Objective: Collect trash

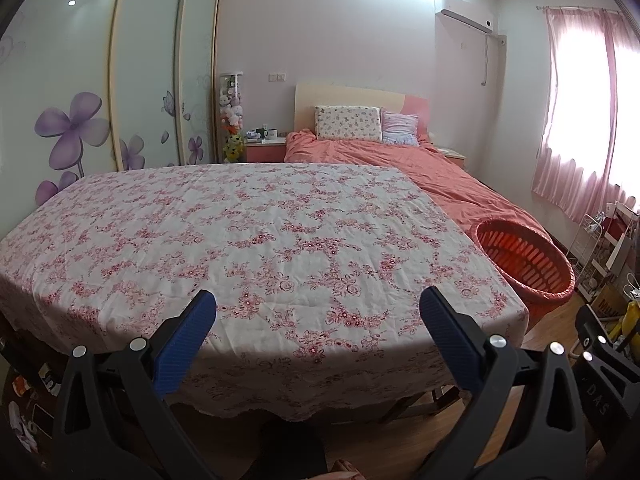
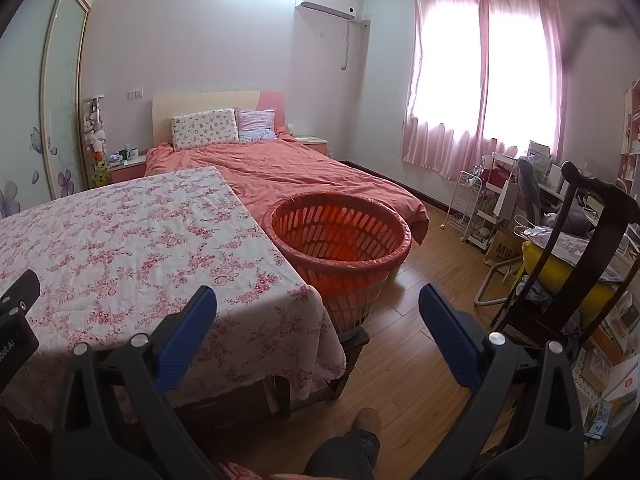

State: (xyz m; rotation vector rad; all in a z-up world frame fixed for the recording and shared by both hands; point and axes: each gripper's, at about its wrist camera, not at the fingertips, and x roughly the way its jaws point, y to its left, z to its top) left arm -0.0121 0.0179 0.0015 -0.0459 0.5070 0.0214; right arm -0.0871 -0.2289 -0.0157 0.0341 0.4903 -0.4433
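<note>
An orange slatted basket (image 2: pixel 340 232) lined with an orange bag stands on a low stool beside the table's right edge; it also shows in the left wrist view as the basket (image 1: pixel 524 260). My left gripper (image 1: pixel 318 304) is open above the near edge of the flowered tablecloth (image 1: pixel 240 232), nothing between its blue pads. My right gripper (image 2: pixel 318 304) is open too, held over the table's right corner and the wooden floor, short of the basket. I see no trash on the tablecloth (image 2: pixel 120 232) in either view.
A bed with a salmon cover (image 2: pixel 300 172) lies behind the table. A dark wooden chair (image 2: pixel 576 248) with a yellow bundle, a white wire rack (image 2: pixel 468 204) and a cluttered desk crowd the right side. A person's leg and shoe (image 2: pixel 360 432) are below. Wardrobe doors (image 1: pixel 80 100) stand left.
</note>
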